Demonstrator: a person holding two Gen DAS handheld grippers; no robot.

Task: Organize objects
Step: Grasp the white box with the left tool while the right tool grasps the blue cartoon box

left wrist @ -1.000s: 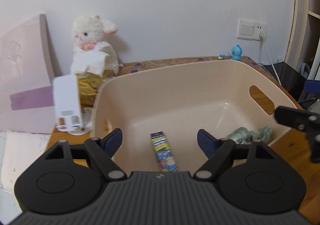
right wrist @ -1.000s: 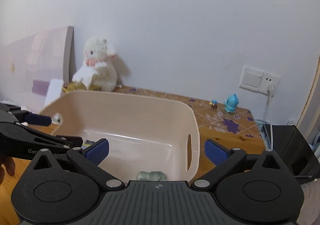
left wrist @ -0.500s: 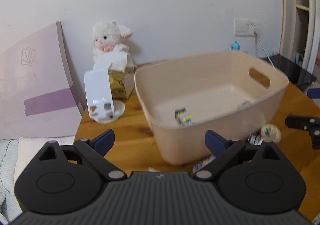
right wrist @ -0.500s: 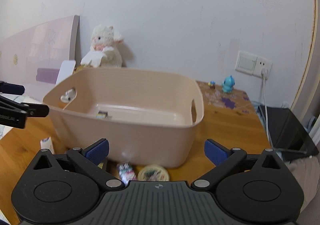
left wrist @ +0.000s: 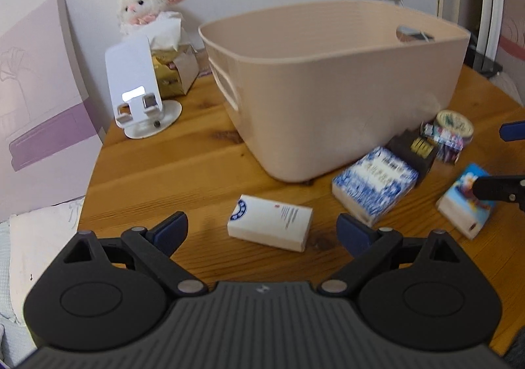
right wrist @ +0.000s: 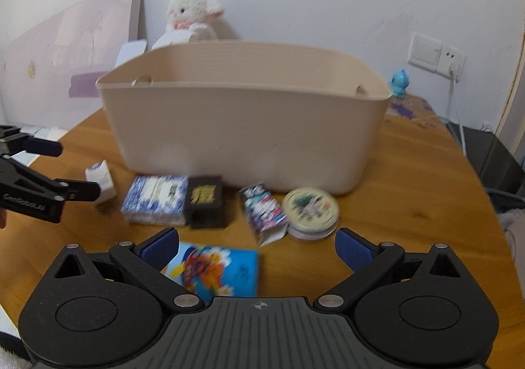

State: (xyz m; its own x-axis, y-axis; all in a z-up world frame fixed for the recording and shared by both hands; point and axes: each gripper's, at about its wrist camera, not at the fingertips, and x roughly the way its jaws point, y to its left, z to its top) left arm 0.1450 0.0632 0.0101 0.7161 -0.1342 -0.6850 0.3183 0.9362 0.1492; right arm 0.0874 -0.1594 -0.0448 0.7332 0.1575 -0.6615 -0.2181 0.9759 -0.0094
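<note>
A beige plastic bin (left wrist: 334, 80) (right wrist: 242, 119) stands on the wooden table. In front of it lie a white box (left wrist: 269, 226) (right wrist: 101, 179), a blue-and-white patterned box (left wrist: 375, 184) (right wrist: 154, 195), a black box (right wrist: 206, 201), a colourful packet (right wrist: 264, 211), a round tin (right wrist: 310, 211) and a blue cartoon pack (right wrist: 213, 270) (left wrist: 467, 201). My left gripper (left wrist: 262, 231) is open, low over the table, with the white box between its fingers' line. My right gripper (right wrist: 256, 246) is open just above the blue cartoon pack.
A white phone stand (left wrist: 139, 90), a plush lamb (left wrist: 147, 4) on a tissue box and a pink board (left wrist: 36, 90) stand at the left. A blue figurine (right wrist: 399, 83) and a wall socket (right wrist: 436, 55) are at the right. The table's edge (left wrist: 88, 185) runs along the left.
Both grippers have pulled back from over the bin and dropped low toward the table. The items in front of the bin have come into view.
</note>
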